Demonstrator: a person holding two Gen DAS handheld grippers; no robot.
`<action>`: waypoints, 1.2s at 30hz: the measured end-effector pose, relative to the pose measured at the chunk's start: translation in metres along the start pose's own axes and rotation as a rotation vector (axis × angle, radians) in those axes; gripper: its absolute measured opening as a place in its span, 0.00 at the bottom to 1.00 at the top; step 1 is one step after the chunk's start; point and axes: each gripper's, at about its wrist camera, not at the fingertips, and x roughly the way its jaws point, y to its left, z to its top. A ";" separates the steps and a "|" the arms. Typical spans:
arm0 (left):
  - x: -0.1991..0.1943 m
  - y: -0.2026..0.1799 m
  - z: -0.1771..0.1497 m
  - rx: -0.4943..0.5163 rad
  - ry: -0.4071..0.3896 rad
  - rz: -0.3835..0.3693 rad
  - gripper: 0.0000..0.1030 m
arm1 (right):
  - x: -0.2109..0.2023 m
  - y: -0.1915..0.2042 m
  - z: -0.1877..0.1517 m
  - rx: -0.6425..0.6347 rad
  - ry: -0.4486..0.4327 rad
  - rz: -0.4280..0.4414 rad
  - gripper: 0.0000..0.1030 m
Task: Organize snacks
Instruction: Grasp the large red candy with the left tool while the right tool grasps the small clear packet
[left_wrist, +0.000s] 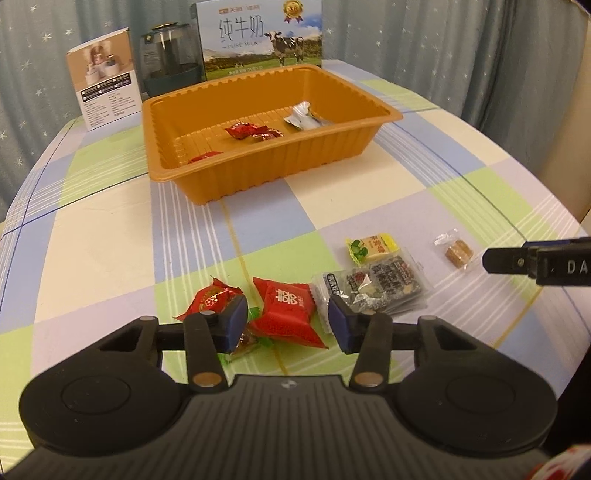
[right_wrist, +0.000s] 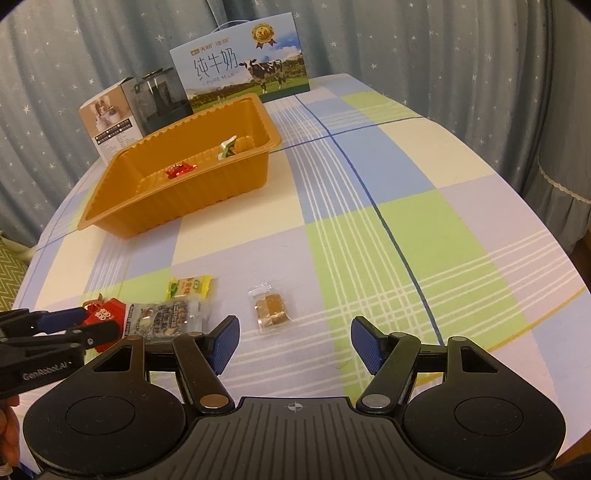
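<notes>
Left wrist view: the left gripper (left_wrist: 288, 321) hangs over the near cluster of loose snacks, its jaws narrowed around the red square packet (left_wrist: 286, 308) but with a gap showing on both sides, so not yet gripping.
Right wrist view: the right gripper (right_wrist: 293, 345) is spread wide and holds nothing; it sits just short of the brown candy in clear wrap (right_wrist: 270, 309).
Tray: the orange tray (left_wrist: 258, 168) stands well beyond the loose snacks, with a few wrapped sweets (left_wrist: 251, 132) already inside.
Loose snacks: a red twisted sweet (left_wrist: 210, 299) lies just left of the red square packet, a green-wrapped sweet (left_wrist: 255, 325) peeks from under it, and a dark nut bar packet (left_wrist: 384, 286) and a yellow packet (left_wrist: 371, 245) lie to its right.
Table: a checked cloth (left_wrist: 110, 240) covers it; a milk box (left_wrist: 258, 37), a kettle (left_wrist: 168, 55) and a small carton (left_wrist: 105, 79) stand behind the tray.
Risk, double pick: the left pad sits close to the red twisted sweet, so closing may pinch two sweets at once.
Risk, slip: the packet is puffy and glossy; a grip on its edge could let it slide out on the way to the tray.
Risk, scatter: dragging the packet may shove the green-wrapped sweet beneath it.
</notes>
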 end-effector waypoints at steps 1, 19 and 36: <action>0.001 -0.001 0.000 0.009 -0.001 0.003 0.42 | 0.001 0.000 0.000 0.001 0.001 0.001 0.66; 0.012 -0.010 -0.005 0.069 0.008 0.010 0.25 | 0.015 0.004 0.003 -0.027 0.009 -0.005 0.66; 0.003 -0.016 -0.020 -0.020 0.000 0.016 0.26 | 0.044 0.025 0.001 -0.227 -0.005 -0.016 0.45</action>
